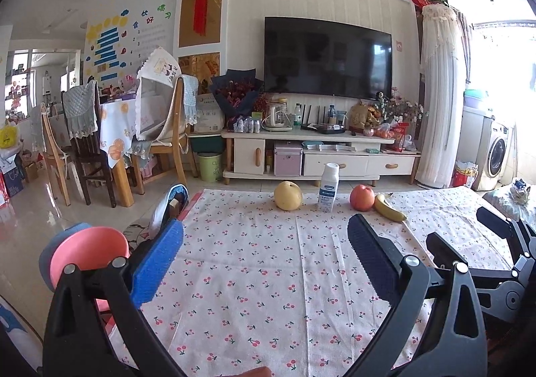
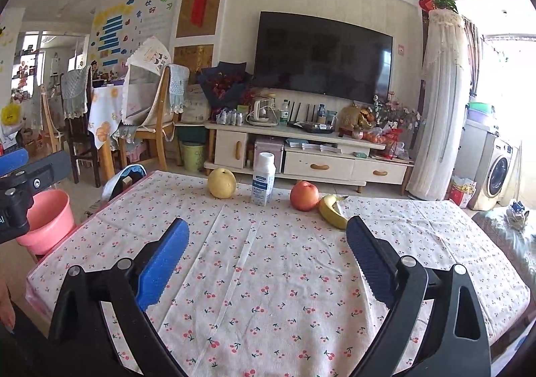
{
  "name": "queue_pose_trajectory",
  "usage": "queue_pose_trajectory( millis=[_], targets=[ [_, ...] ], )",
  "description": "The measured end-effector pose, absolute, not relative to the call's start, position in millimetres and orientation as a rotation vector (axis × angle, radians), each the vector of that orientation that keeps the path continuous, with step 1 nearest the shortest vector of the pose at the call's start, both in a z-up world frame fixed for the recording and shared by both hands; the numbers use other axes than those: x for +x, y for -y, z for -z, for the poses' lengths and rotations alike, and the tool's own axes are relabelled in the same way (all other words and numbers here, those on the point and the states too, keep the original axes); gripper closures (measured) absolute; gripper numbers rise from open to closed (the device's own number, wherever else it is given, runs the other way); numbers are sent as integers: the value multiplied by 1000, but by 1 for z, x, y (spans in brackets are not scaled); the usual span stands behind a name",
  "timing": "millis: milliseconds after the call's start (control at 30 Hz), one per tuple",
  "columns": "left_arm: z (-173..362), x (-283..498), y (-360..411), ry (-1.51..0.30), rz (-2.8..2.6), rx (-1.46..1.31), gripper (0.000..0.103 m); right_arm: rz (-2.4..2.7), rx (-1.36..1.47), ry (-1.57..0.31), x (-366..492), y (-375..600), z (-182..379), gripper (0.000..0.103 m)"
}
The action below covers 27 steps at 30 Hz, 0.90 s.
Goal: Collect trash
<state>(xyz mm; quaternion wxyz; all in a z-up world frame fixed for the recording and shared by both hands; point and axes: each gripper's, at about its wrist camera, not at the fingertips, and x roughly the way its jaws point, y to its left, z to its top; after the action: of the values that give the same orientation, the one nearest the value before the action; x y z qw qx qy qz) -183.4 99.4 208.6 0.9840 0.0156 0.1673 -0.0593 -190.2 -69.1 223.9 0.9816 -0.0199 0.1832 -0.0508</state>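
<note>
Right gripper (image 2: 268, 259) well short of bottle (image 2: 263, 180)

The pink basin (image 1: 88, 251) sits partly behind the left tool's (image 1: 264, 259) blue finger (image 1: 157, 263) and linkage, its lower half hidden. In the right wrist view the same basin is cut into by the other tool's black frame. The print on the white bottle's (image 2: 263, 183) label is too small to read. The near edge of the surface (image 2: 268, 276) lies hidden under both tools' arms. A fingertip (image 1: 254, 372) is cut off by the bottom edge.
</note>
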Motion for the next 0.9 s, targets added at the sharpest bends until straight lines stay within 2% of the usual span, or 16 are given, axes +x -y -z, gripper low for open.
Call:
queue_pose_trajectory(
  millis=[467, 900],
  targets=[
    [-209, -176, -98, -342, 102, 40, 4, 104, -51, -370, -189, 67, -222, 9],
    [-186, -148, -91, -388, 117, 56, 4, 102, -43, -421, -166, 75, -204, 9]
  ],
)
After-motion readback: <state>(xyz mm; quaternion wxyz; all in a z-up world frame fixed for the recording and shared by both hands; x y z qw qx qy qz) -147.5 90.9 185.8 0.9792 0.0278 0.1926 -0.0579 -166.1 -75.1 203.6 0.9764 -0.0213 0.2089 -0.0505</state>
